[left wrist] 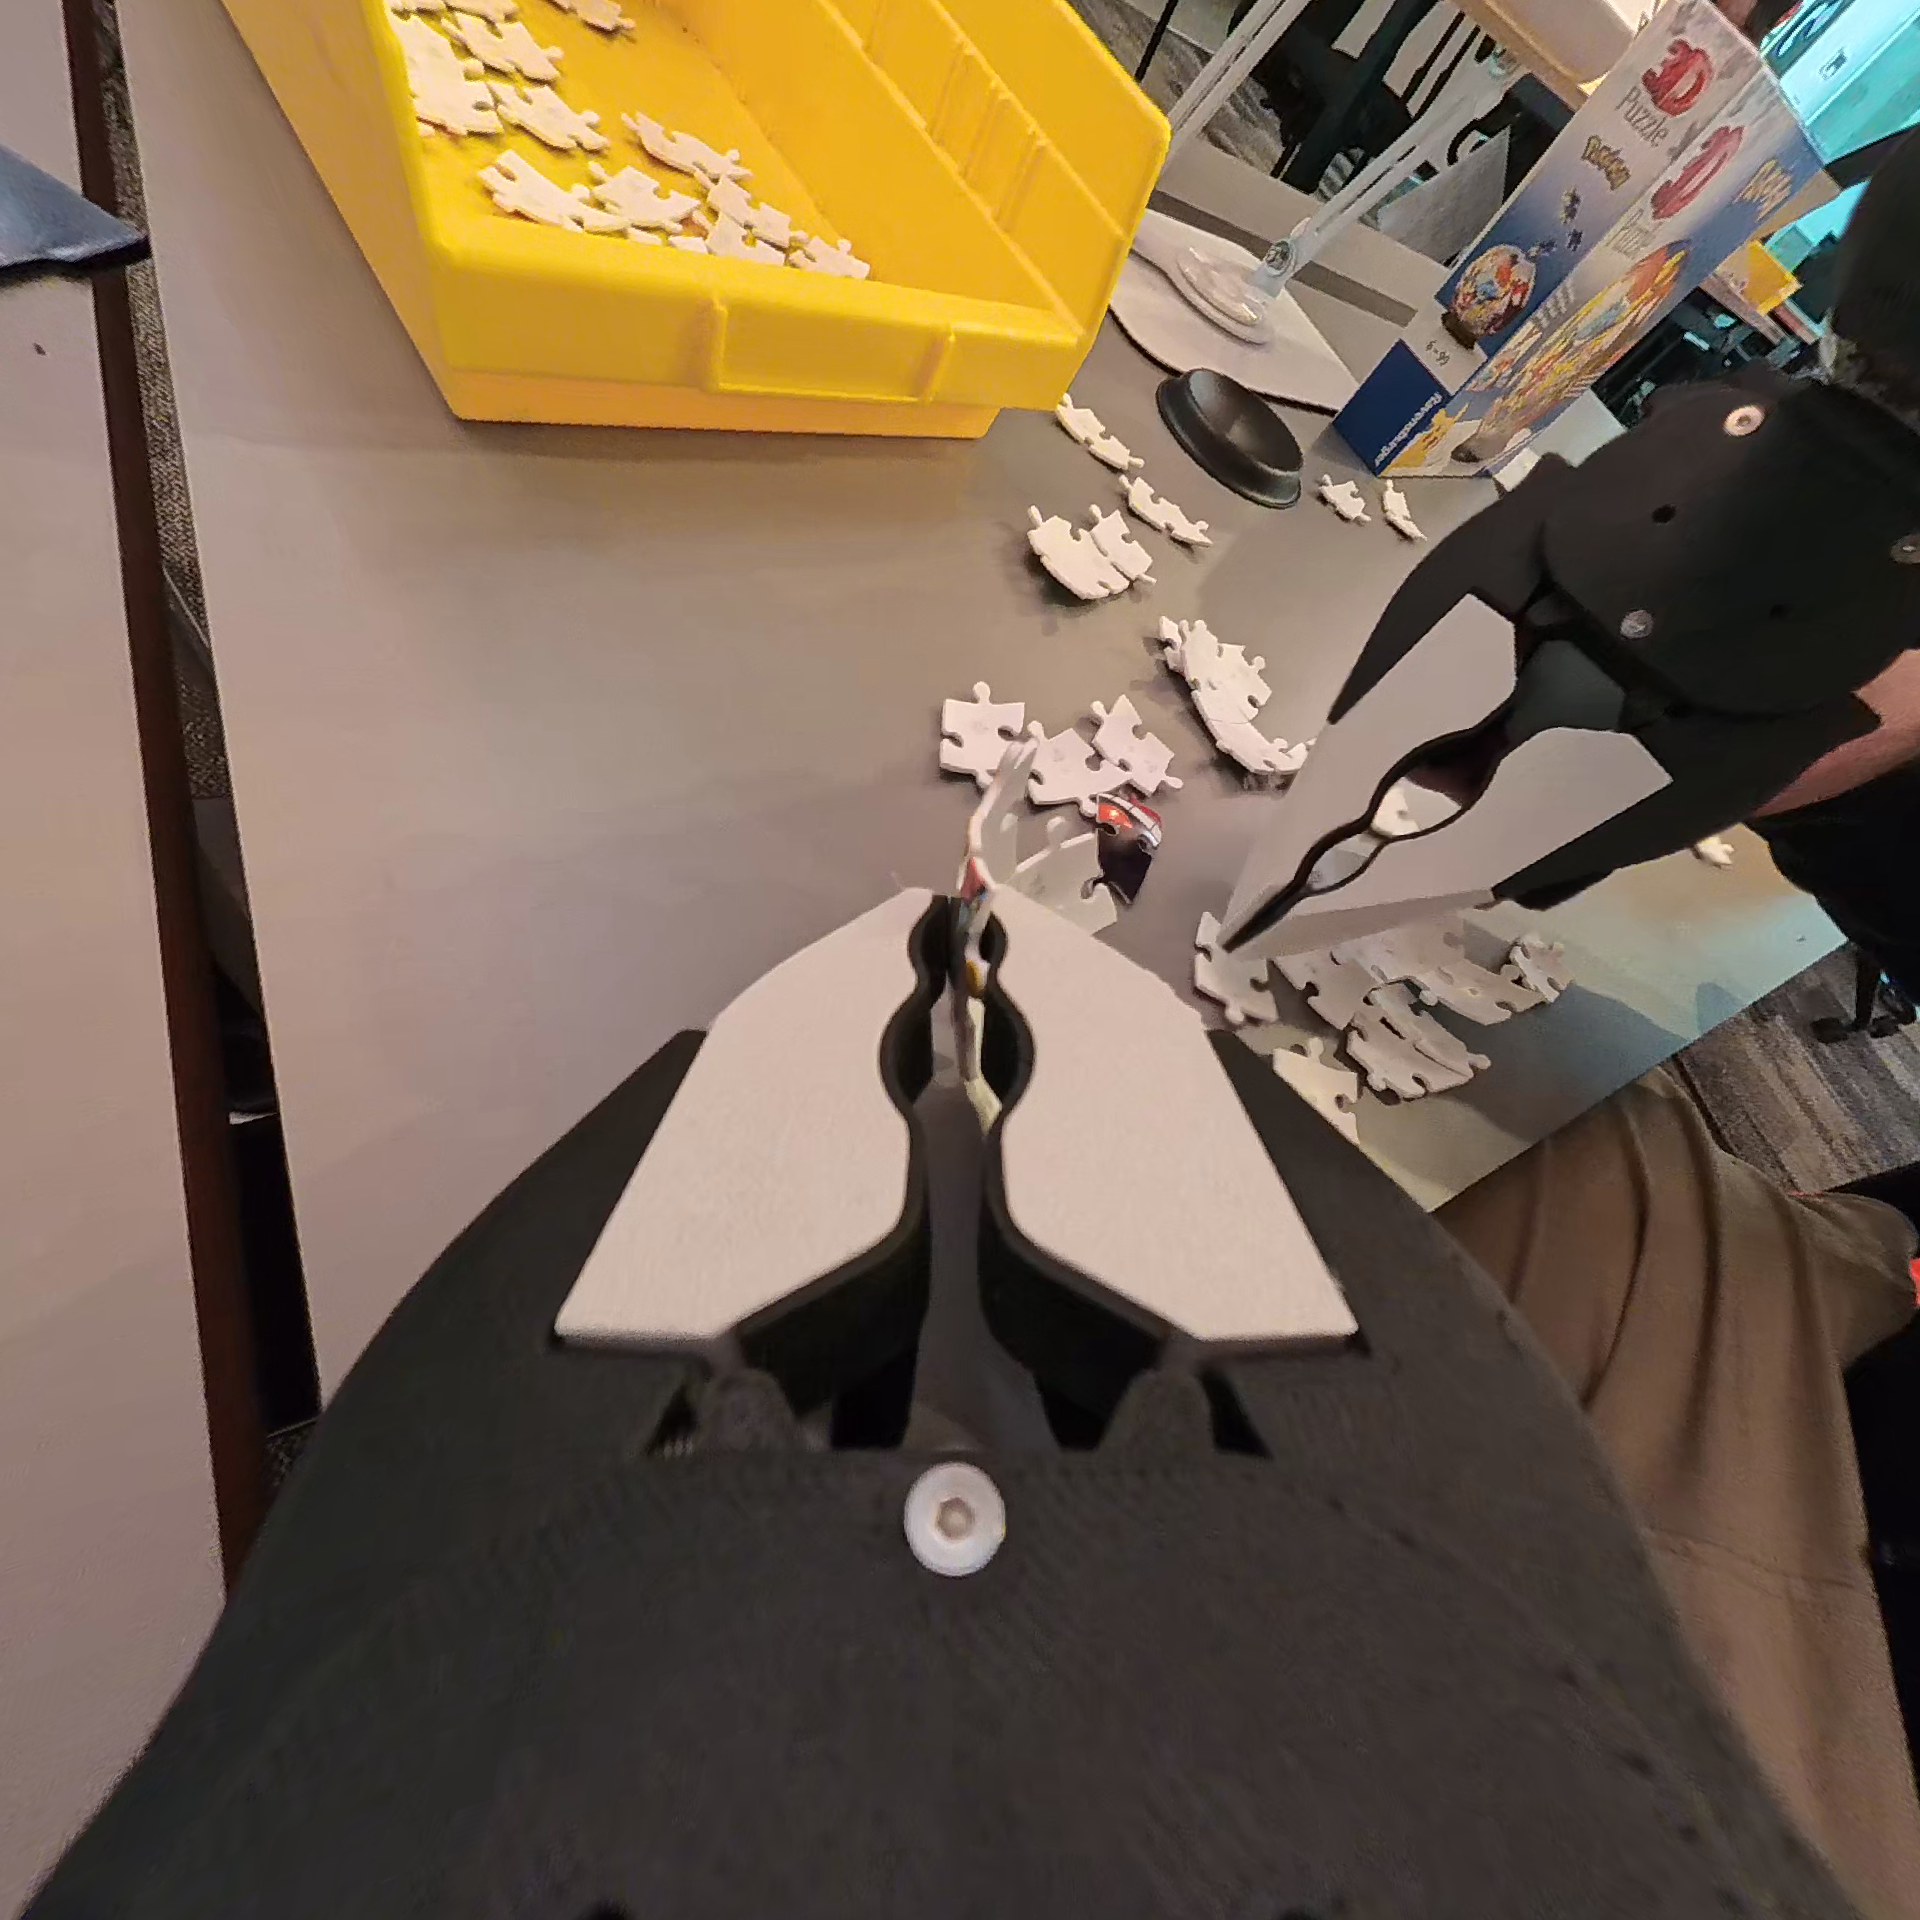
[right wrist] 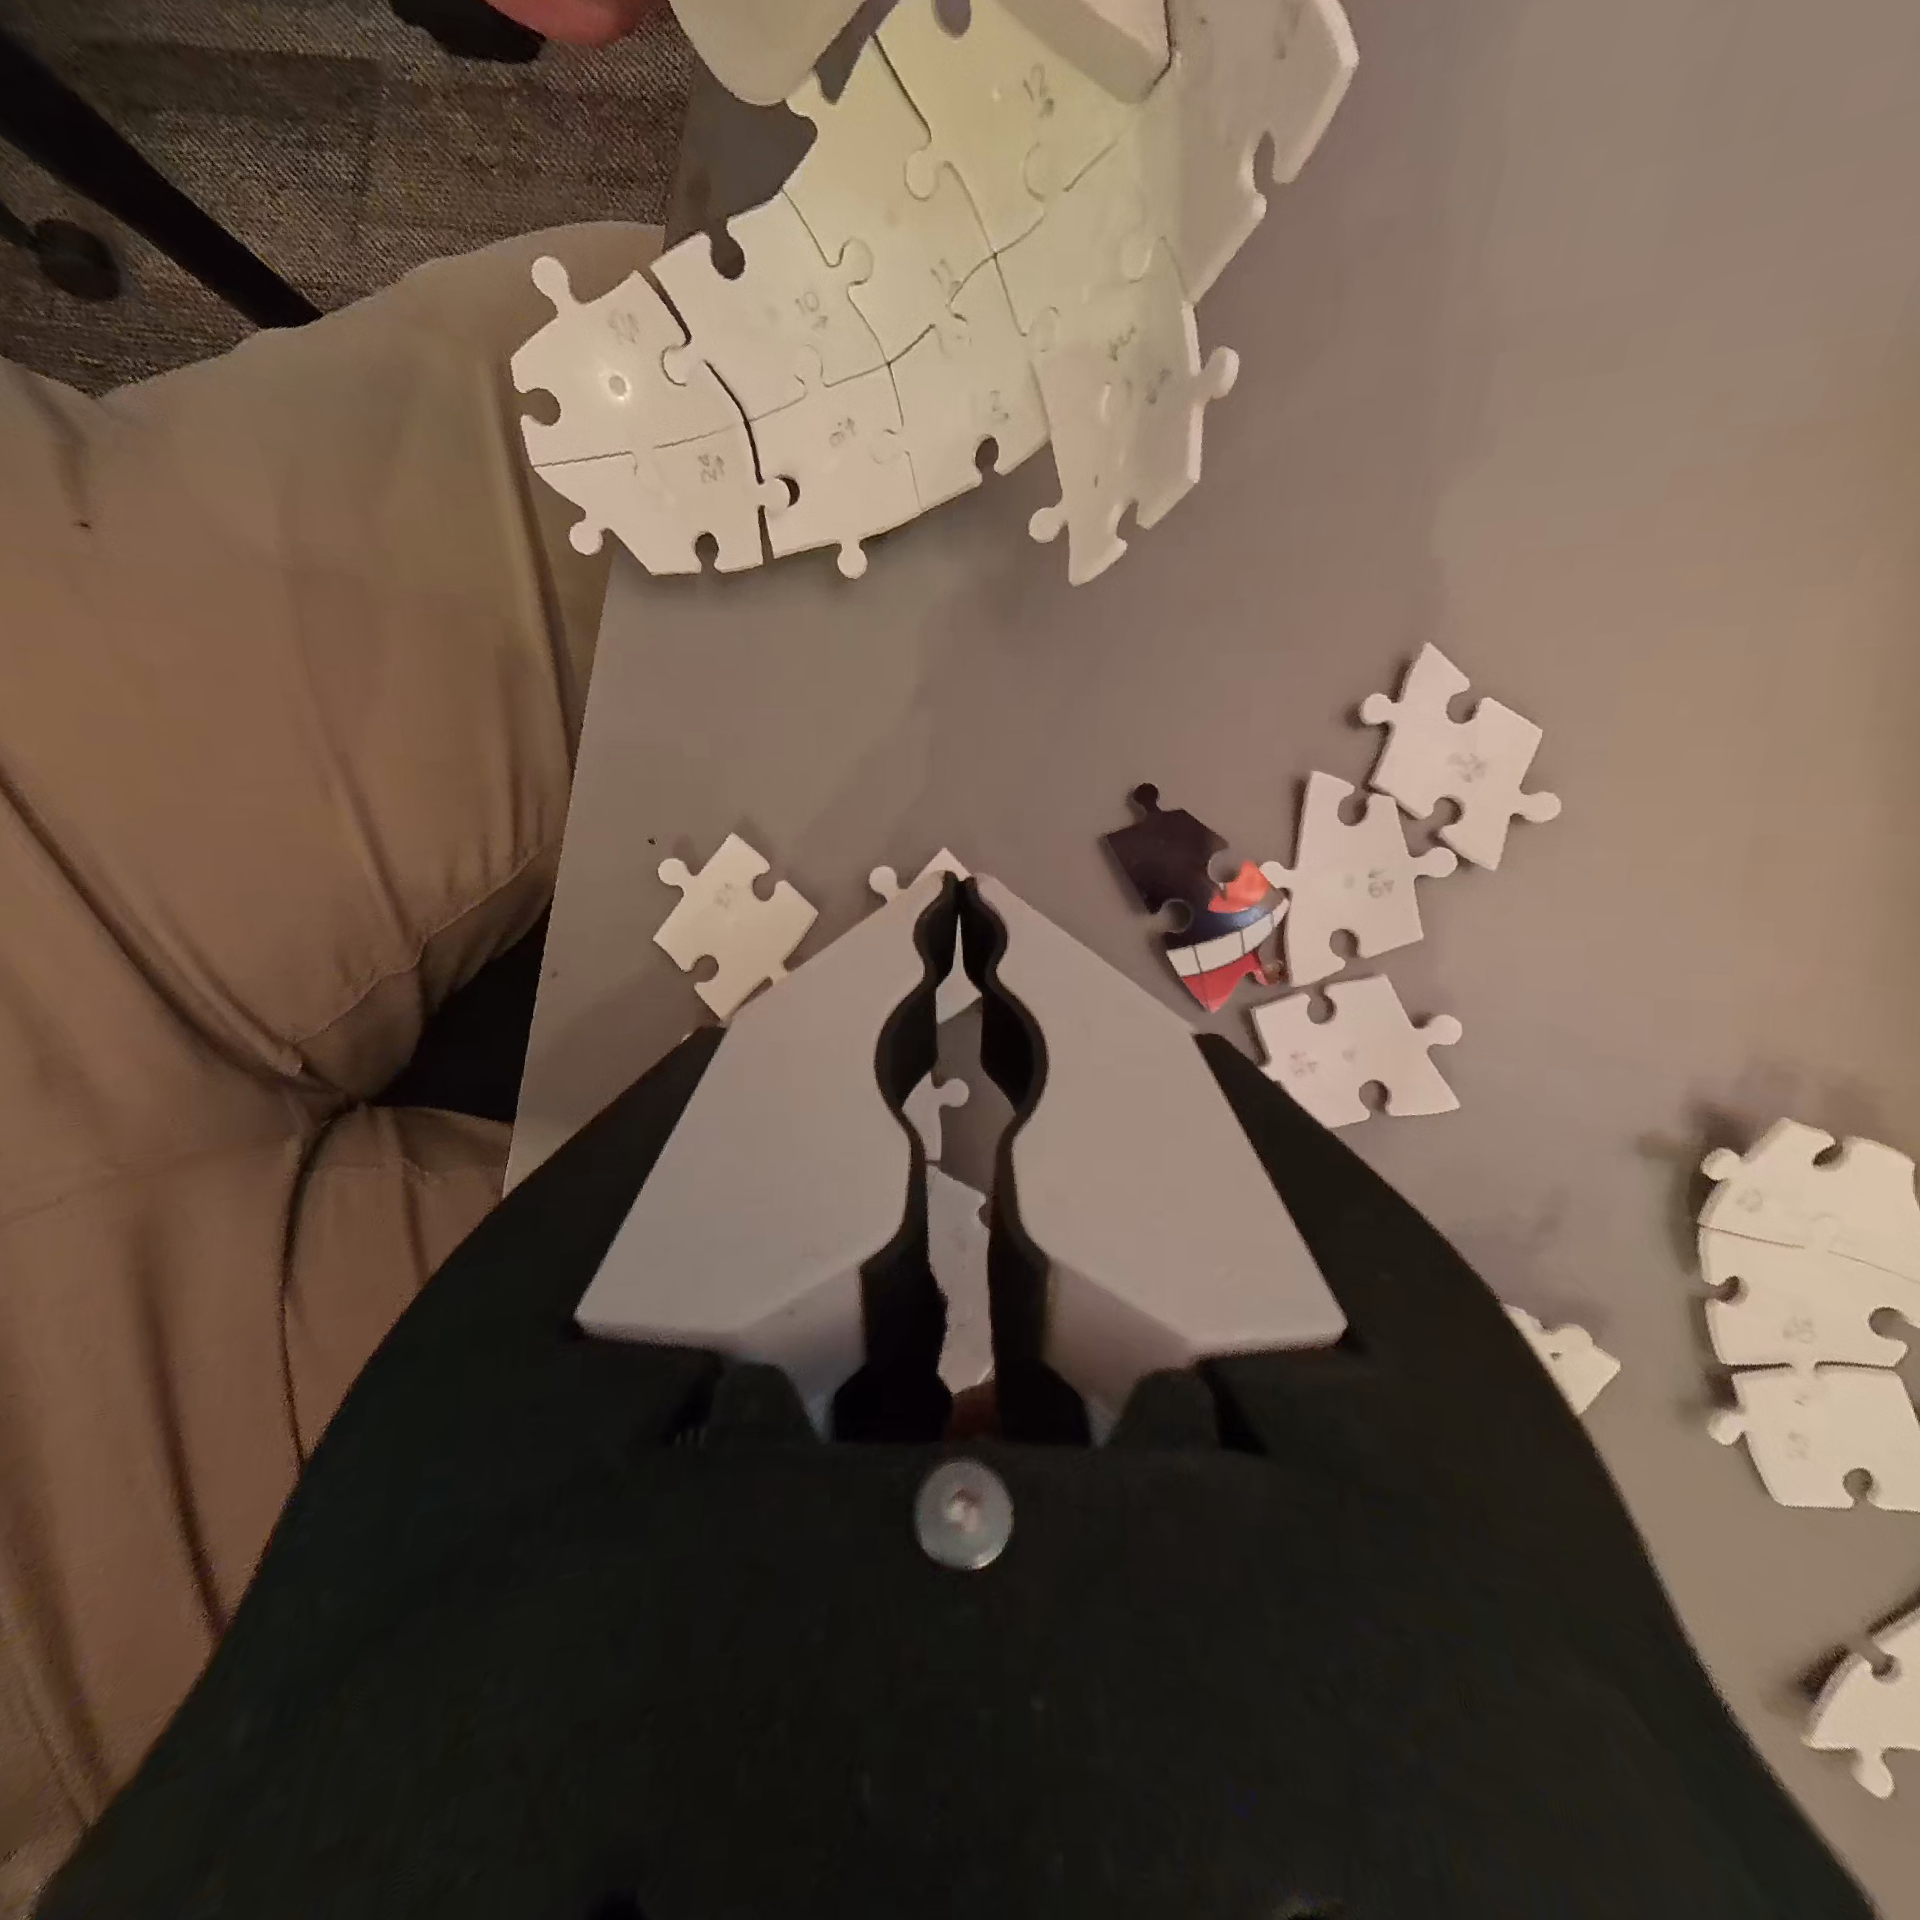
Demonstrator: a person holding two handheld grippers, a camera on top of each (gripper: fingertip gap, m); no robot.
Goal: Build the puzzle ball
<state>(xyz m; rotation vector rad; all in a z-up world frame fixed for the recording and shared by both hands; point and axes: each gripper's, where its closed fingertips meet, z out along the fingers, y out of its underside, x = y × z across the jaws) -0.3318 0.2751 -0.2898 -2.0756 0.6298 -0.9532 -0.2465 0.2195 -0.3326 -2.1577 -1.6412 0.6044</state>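
Puzzle ball: only partly built. A curved shell section [right wrist: 935,312] of joined white-backed pieces is held up off the bench [left wrist: 623,727], seen edge-on in the left wrist view and from its inner face at the top of the right wrist view.

Left gripper [left wrist: 961,935]: fingers pressed together on the edge of the shell section, which rises out between the tips.

Right gripper [right wrist: 958,883]: tips nearly touching, down at the bench by its near edge, over a loose white piece [right wrist: 940,1132] that shows through the finger gap. Cannot tell whether the piece is actually pinched or merely lies under the tips.

Around: loose pieces scattered on the bench, one colour-side up [right wrist: 1205,914]; several small pre-joined clusters [right wrist: 1808,1309]; more pieces in a yellow bin [left wrist: 831,343]; black stand ring [left wrist: 1231,436] and the puzzle box [left wrist: 1579,291] at the far end.

Step in hand, as I judge it: picking up the next single piece to add to the shell.

To do it well:
- pinch the piece by a plain edge, leaving tabs and blanks free;
- lift clear of neighbouring pieces near the bench edge so none is knocked off;
- present it at the shell's curvature, tab over blank, then press;
- keep the left hold firm but near the joint, since the seams look likely to flex apart.
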